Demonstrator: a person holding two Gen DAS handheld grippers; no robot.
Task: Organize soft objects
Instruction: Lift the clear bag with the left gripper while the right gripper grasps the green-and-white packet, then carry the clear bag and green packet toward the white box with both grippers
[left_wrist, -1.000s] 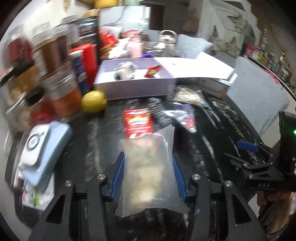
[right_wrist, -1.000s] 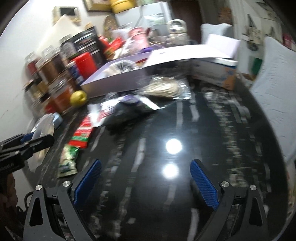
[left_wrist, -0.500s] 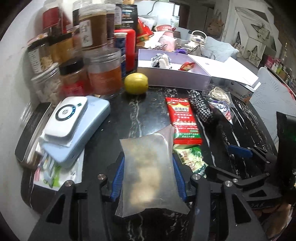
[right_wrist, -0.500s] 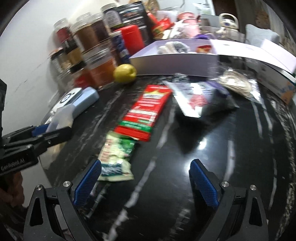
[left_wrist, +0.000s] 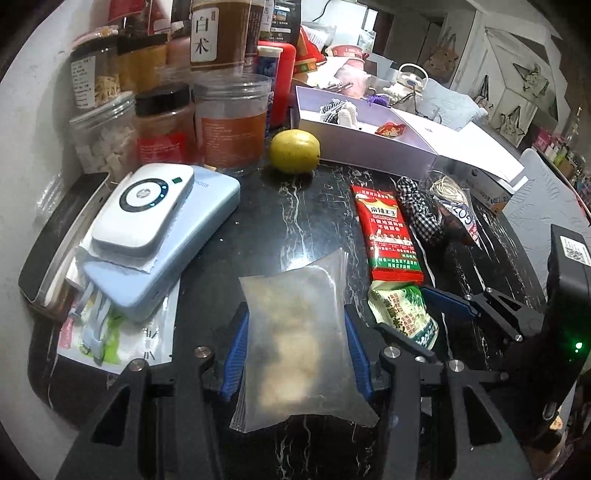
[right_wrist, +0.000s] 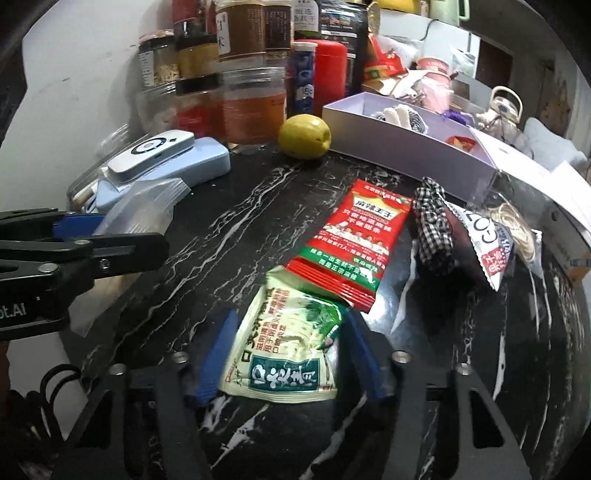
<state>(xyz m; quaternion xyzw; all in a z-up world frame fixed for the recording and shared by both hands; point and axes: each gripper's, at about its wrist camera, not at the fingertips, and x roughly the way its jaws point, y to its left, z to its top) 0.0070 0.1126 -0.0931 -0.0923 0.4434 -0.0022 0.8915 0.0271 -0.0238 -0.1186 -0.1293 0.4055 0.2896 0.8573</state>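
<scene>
Left wrist view looks down along the left gripper (left_wrist: 295, 350), whose blue pads are pressed against both sides of a clear bag (left_wrist: 299, 339) with pale, lumpy contents; the bag is held above the black marble table (left_wrist: 295, 206), its top edge pointing away from the camera; just to its right lies a green and white packet (left_wrist: 404, 314), and beyond that a red packet (left_wrist: 388, 236) stretched lengthwise, its near end touching the green one; a checked cloth (left_wrist: 419, 212) sits beside the red packet, with a dark snack bag (left_wrist: 458, 221) against it; farther back stand a yellow fruit (left_wrist: 294, 151), a white box (left_wrist: 369, 140) holding a few small things, and a row of jars (left_wrist: 232, 125) along the wall; a white device (left_wrist: 144, 210) rests on a pale blue case (left_wrist: 173, 251) at the left. Right wrist view shows the right gripper (right_wrist: 291, 354) low over the table, its fingers having just been closing; the green and white packet lies between the blue pads, which stand close at each side of it, though I cannot tell for sure that they press it; the left gripper with its clear bag shows at the left edge of this view.
</scene>
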